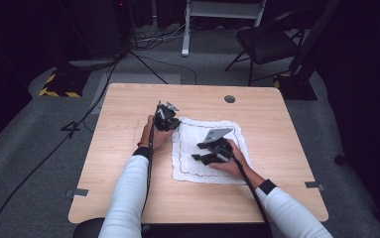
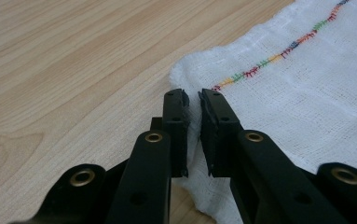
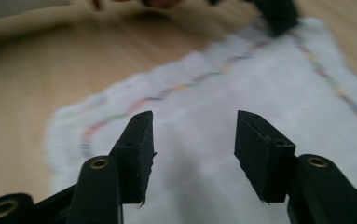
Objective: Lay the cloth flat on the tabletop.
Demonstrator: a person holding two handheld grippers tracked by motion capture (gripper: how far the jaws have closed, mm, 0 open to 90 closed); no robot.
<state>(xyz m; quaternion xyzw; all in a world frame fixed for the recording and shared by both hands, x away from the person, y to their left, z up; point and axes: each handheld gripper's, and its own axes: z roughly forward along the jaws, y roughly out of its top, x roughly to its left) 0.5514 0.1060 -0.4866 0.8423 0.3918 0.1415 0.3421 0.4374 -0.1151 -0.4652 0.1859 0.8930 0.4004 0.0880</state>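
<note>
A white cloth (image 1: 185, 134) with a multicoloured stitched border lies flat on the wooden table (image 1: 128, 104). My left gripper (image 1: 172, 123) sits at the cloth's far left corner. In the left gripper view its jaws (image 2: 192, 95) stand almost together, pinching the cloth (image 2: 297, 93) edge. My right gripper (image 1: 197, 151) hovers low over the middle of the cloth, pointing left. In the right gripper view it (image 3: 195, 116) is open, with only flat cloth (image 3: 260, 79) beneath and nothing between its jaws. The left gripper (image 3: 276, 16) shows blurred at the cloth's far corner there.
The table has a round cable hole (image 1: 229, 98) near its far edge. Bare wood (image 2: 73, 56) lies left of the cloth. On the floor beyond are a black chair (image 1: 267, 42), cables and a yellow-and-black striped base (image 1: 58, 84).
</note>
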